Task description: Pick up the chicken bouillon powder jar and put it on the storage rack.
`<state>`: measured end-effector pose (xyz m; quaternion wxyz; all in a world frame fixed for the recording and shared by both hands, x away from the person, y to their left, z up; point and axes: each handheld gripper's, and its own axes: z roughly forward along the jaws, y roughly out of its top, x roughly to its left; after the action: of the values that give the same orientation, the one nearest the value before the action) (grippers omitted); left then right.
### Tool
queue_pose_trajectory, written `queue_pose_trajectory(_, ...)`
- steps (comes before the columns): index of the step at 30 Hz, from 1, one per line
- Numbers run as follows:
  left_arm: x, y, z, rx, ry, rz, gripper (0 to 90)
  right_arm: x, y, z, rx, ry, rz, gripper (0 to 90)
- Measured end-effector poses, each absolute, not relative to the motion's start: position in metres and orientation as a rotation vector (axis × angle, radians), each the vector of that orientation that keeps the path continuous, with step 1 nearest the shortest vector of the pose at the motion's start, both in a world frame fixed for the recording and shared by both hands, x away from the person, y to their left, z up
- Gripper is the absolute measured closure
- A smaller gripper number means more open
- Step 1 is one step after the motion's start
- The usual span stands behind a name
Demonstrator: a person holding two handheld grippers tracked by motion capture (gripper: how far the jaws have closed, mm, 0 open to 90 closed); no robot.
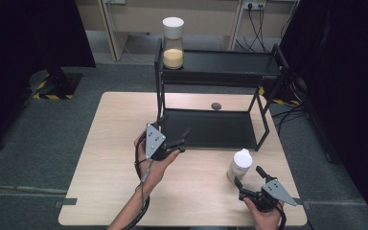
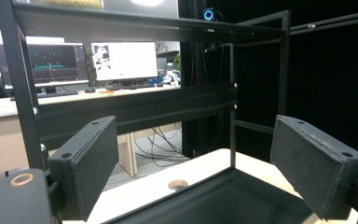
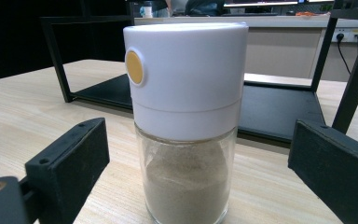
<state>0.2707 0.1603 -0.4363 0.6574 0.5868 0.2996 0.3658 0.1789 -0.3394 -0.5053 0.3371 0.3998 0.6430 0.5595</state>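
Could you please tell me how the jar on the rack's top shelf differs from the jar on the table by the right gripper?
The jar on the top shelf holds yellow-orange powder; the jar on the table holds pale beige powder. The first stands high on the black rack, at its left end; the second stands on the wooden table, between the open jaws of the right gripper. Both stand upright, with white caps and clear bodies.

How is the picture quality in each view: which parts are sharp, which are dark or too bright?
High view: even light on the table, its sides nearly black. Left gripper view: the pads are sharp, the monitor behind the black rack is overexposed. Right gripper view: the jar with a white lid is sharp and well lit, the background slightly soft.
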Motion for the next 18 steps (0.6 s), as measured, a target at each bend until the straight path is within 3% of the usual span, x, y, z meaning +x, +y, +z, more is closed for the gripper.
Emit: queue_pose_trajectory(18,0.254,0.166,-0.491,1.388,0.782,0.737,13.6,0.179,-0.339,-0.505,1.043,1.674,1.459,5.4)
